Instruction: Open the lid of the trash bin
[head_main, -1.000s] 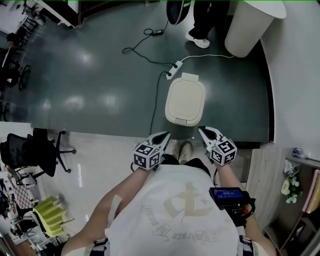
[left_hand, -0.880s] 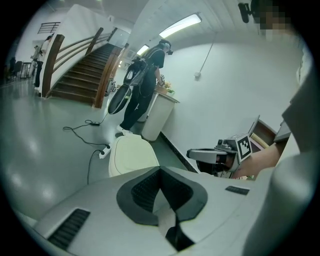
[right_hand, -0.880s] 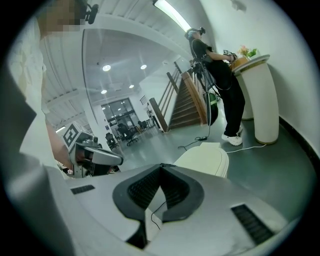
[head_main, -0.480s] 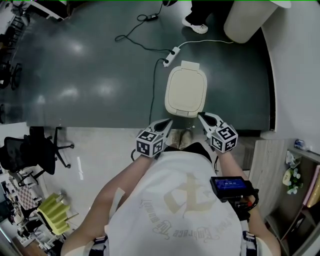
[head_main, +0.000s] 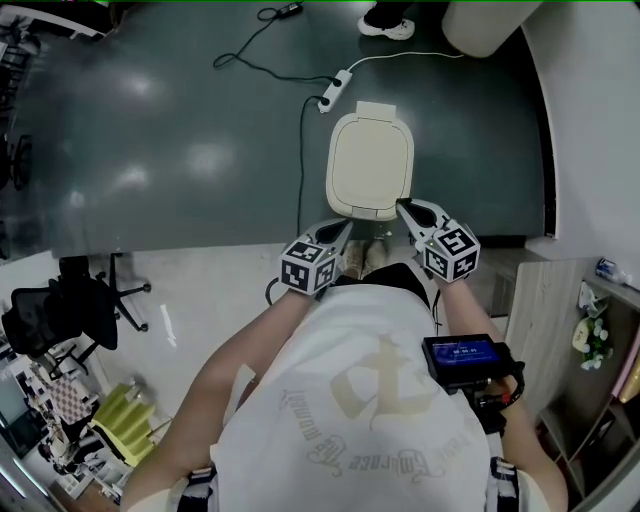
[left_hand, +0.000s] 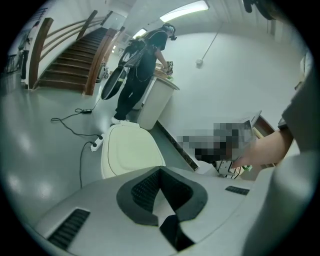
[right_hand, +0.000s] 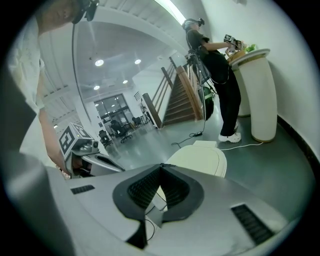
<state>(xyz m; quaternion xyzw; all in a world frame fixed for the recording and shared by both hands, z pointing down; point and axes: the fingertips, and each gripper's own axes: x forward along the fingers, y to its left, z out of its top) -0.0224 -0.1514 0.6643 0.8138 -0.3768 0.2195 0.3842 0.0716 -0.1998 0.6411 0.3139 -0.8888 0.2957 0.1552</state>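
Trash-bin lid (head_main: 370, 160) lies shut on the floor straight ahead, long axis running near-to-far, hinge end prob. the far one (small tab there). Right gripper (head_main: 407, 208) is at its near right corner, closer than left gripper (head_main: 342, 230), which sits just short of the near left edge. Both jaw pairs are pressed together, nothing btwn them.

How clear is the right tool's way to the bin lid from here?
Probably yes. The right tool, shut and empty, points at the near edge of the closed lid with nothing between them; the cord on the floor lies off to the side.
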